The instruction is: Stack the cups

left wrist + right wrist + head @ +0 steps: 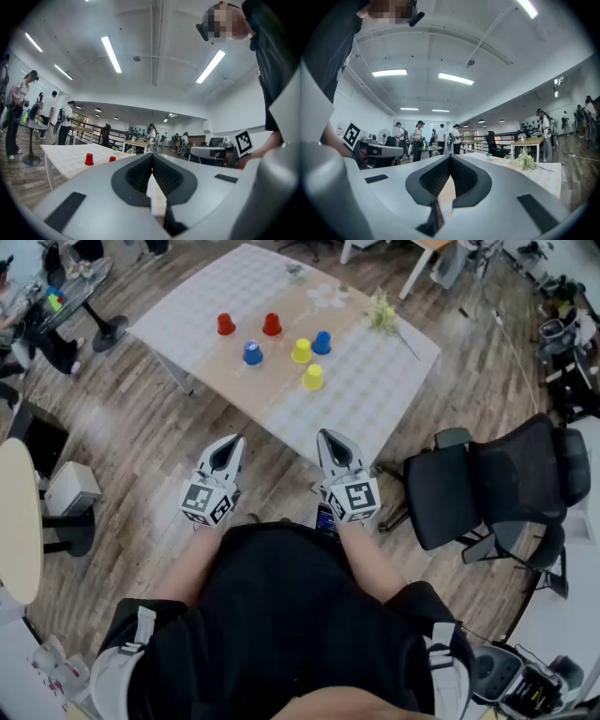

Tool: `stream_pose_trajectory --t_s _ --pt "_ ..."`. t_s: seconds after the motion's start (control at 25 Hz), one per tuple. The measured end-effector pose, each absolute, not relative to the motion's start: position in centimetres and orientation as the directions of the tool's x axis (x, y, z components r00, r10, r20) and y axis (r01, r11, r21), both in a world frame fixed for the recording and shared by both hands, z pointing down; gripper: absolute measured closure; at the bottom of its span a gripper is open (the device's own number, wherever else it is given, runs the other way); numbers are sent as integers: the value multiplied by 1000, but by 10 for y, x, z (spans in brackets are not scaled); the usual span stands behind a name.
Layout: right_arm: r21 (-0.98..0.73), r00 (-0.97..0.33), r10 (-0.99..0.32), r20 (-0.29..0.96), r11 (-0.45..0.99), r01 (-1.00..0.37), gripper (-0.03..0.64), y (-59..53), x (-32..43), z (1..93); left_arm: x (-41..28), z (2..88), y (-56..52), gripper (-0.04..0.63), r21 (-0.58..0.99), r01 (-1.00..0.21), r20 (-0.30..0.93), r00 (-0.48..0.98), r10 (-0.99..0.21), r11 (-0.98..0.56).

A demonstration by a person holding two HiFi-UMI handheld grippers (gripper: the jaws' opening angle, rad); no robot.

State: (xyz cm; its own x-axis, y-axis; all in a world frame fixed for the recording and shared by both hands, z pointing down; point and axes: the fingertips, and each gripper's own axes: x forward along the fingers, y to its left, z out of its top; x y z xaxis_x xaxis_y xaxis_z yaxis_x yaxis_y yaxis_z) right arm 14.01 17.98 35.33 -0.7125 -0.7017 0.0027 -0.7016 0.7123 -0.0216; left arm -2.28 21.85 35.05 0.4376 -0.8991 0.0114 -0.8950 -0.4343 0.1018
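Left tool (229, 444) and right tool (330, 439), both closed and empty, hang level short of the surface (375, 381), seemingly poised to stack its six cups (301, 351).

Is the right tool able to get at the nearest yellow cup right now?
Probably yes: the right tool hangs short of the table, shut, but nothing stands between it and that yellow cup. It must open first.

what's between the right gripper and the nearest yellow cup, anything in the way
Nothing visible does. In the head view only bare table lies between the shut right gripper and the nearest yellow cup. The second yellow cup stands beyond it, not in front.
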Motion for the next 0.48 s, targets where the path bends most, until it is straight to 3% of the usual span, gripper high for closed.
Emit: stream_pose_trajectory --t_s 0.48 --pt "-29 -703 -711 -17 703 -711 604 186 150 354 -28 358 229 594 113 -909 15 405 -914 -401"
